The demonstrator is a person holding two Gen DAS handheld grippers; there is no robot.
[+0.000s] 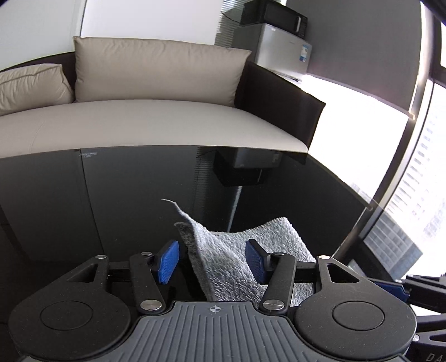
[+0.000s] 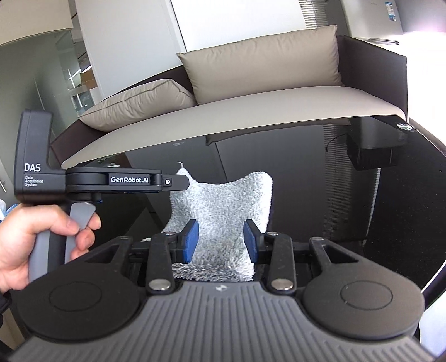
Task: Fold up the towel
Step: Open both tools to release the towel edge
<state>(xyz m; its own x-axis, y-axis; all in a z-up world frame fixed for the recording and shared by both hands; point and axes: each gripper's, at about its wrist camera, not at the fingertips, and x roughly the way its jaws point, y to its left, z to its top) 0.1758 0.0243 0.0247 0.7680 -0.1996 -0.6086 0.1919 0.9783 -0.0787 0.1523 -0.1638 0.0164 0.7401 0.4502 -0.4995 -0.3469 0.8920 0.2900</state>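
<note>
A grey towel (image 1: 245, 250) lies on a black glass table (image 1: 125, 200), near the table's near edge and towards its right side. One corner of it stands up in a peak at the left, while the far right part lies flat.

The left gripper (image 1: 212, 260) has its jaws wide apart, one blue pad (image 1: 167, 261) on each side of the raised towel fold. Neither pad presses the cloth; the fold stands loose in the gap between them.

The right gripper (image 2: 220, 241) is likewise open, with its blue pads (image 2: 191, 241) set to either side of the towel (image 2: 223, 211), which runs under and between them without being pinched. In the right wrist view the left gripper (image 2: 182, 181) reaches in from the left over the towel's raised corner, and a hand (image 2: 41, 245) grips its grey handle.

Beyond the table's far edge stands a sofa (image 1: 156, 125) with beige cushions (image 1: 159, 69). A small fridge (image 1: 281, 53) with a microwave (image 1: 276, 16) on top stands at the far right.
</note>
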